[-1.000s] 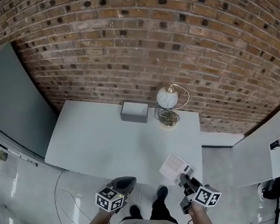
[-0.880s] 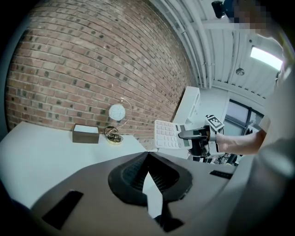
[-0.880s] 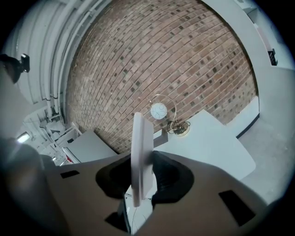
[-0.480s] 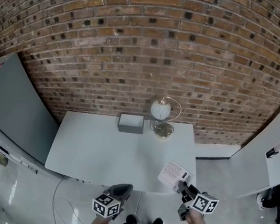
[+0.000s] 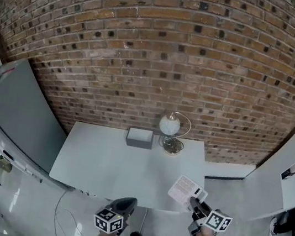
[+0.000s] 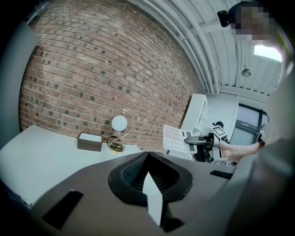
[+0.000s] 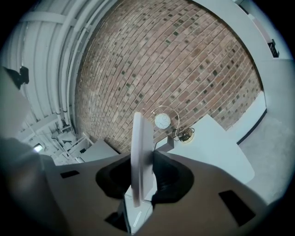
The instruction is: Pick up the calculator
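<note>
One calculator (image 5: 185, 189) is hanging clear of the table (image 5: 106, 164), jaws of the right gripper (image 5: 196, 199) clamping its edge; the left gripper (image 5: 126, 202) is idling, jaws together, empty. Pickup appears done.

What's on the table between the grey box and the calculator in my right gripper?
Nothing: the head view shows bare table between the grey box and the calculator; the globe lamp stands beside the box.

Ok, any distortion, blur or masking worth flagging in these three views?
Head view: heavy fisheye, the brick wall bows, light even. Left gripper view: dark corners, a mosaic patch top right, calculator sharp. Right gripper view: calculator edge-on in the right tongs, soft so near the lens.
</note>
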`<act>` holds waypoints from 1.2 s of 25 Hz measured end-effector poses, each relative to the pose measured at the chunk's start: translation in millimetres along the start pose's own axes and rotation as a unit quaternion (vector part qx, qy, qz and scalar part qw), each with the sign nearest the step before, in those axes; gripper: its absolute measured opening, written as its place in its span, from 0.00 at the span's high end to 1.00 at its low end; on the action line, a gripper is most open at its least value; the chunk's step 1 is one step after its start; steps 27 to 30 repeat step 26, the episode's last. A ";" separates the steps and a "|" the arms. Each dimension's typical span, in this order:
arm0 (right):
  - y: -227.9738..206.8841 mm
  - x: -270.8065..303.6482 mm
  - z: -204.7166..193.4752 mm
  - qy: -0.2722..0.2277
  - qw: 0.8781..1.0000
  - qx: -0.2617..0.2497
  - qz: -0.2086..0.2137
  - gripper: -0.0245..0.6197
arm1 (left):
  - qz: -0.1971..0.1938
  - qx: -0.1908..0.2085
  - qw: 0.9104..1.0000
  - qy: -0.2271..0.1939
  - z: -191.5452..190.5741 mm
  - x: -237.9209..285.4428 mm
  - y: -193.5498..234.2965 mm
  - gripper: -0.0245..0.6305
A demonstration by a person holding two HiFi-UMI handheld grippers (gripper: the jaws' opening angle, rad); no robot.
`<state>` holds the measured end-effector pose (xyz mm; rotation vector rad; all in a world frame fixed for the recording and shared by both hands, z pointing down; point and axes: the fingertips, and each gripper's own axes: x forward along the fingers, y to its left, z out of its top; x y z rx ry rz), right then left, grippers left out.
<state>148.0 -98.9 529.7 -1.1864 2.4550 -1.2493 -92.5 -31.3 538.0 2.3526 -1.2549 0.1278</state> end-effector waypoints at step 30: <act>-7.8 -16.4 7.6 -0.002 1.000 0.008 -0.003 0.78 | -0.004 0.013 1.000 -0.015 9.5 5.0 -14.5 0.94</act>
